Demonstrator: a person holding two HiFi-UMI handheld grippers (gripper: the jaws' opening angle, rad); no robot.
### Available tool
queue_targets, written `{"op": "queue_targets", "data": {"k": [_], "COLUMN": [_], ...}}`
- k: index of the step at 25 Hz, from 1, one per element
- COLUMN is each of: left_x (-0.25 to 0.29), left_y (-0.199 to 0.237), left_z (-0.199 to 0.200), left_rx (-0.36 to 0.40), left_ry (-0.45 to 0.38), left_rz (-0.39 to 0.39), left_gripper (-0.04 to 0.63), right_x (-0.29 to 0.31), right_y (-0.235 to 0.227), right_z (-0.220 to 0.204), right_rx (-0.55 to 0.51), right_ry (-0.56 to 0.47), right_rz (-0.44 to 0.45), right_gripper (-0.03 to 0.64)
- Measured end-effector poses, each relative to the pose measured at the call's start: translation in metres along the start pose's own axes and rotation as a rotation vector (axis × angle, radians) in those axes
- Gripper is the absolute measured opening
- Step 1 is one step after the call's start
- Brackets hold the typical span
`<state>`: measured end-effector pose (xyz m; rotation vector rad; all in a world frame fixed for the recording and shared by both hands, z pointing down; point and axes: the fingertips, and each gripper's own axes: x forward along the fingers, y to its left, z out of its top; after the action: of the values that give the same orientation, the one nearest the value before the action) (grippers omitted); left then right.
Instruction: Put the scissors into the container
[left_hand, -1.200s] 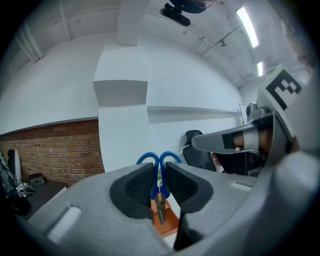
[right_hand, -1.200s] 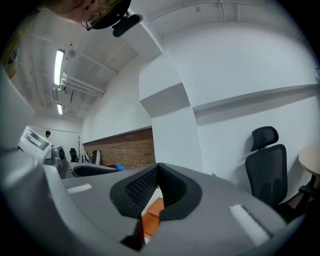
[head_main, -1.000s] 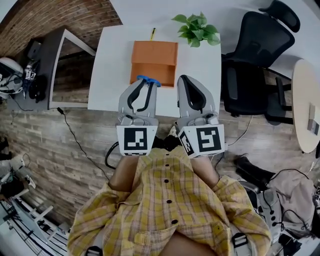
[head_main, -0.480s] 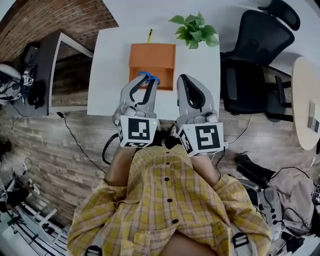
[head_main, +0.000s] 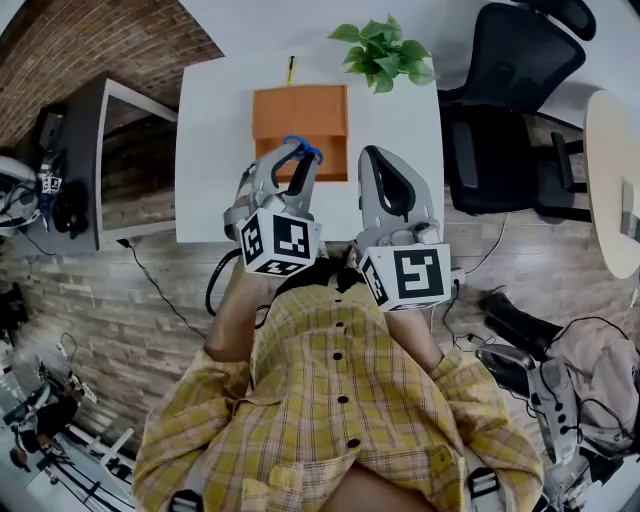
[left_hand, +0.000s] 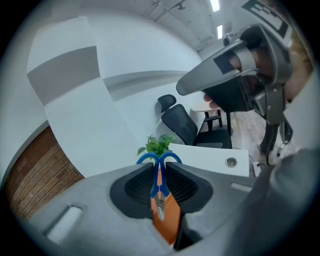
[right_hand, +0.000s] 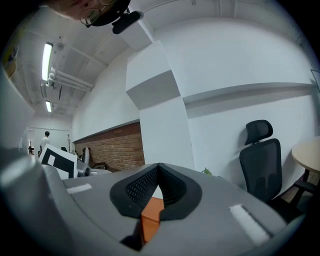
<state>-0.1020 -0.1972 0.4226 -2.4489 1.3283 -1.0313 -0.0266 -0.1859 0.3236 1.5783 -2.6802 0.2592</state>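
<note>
Blue-handled scissors are clamped between the jaws of my left gripper, handles sticking out past the jaw tips. That gripper hangs over the near edge of the orange container on the white table. My right gripper is shut with nothing in it, beside the left one, over the table's near right part. The orange container shows below its jaws.
A potted green plant stands at the table's far edge, right of the container. A yellow pen lies beyond the container. A black office chair is to the right of the table, a grey desk to the left.
My left gripper with the scissors has tilted and moved forward toward the container. The right gripper has hardly shifted.
</note>
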Motion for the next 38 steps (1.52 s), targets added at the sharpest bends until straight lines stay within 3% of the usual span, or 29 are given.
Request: {"op": "queue_targets", "data": {"k": [19, 38], "left_x": [0.063, 0.106], "left_y": [-0.025, -0.055], "left_z": [-0.052, -0.106], "left_rx": [0.290, 0.459], "left_ry": [0.150, 0.251], "left_rz": [-0.212, -0.355], "left_gripper": [0.078, 0.078], "right_x": [0.028, 0.041], "right_y": [-0.014, -0.007], "right_z": [-0.022, -0.030], "right_rx": [-0.006, -0.038], "right_ry": [0.043, 0.075], "right_rz": [-0.058, -0.063], "right_gripper": [0.005, 0.005]}}
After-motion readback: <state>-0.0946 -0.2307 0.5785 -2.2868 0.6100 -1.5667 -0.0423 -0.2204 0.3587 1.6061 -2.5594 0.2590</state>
